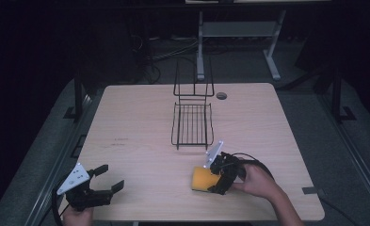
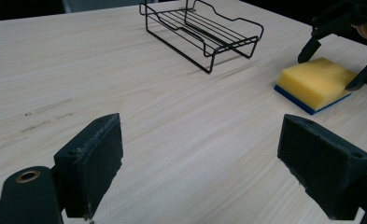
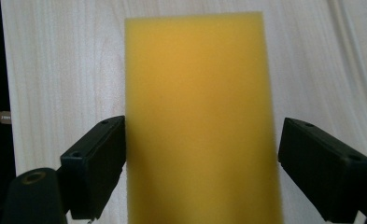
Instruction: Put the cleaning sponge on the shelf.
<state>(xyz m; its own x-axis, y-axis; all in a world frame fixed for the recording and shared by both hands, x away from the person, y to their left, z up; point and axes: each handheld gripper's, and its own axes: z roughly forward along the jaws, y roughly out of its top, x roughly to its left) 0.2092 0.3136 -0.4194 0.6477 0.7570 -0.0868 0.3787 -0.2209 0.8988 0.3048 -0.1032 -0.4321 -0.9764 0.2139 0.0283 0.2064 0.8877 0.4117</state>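
A pale wood-grain table takes up the middle of the high view, lit brightly while the room around it falls into near darkness. Along the top of the frame stand the white legs and crossbar of another desk, with loose cables on the grey floor to the left of them. A round cable hole sits near the table's far edge, and faint dark scuffs mark the wood left of centre. A black wire rack stands in the upper middle of the tabletop, its back rising upright behind a flat grid tray. A yellow sponge with a blue underside lies flat on the table in the lower right of the high view, below the rack and apart from it. The right gripper, held by a hand from the lower right, straddles the sponge with its jaws spread; in the right gripper view one pad sits just beside the sponge's left edge and the other just off its right edge, not clenched on it. The left gripper rests at the lower left corner, jaws wide apart and holding nothing.
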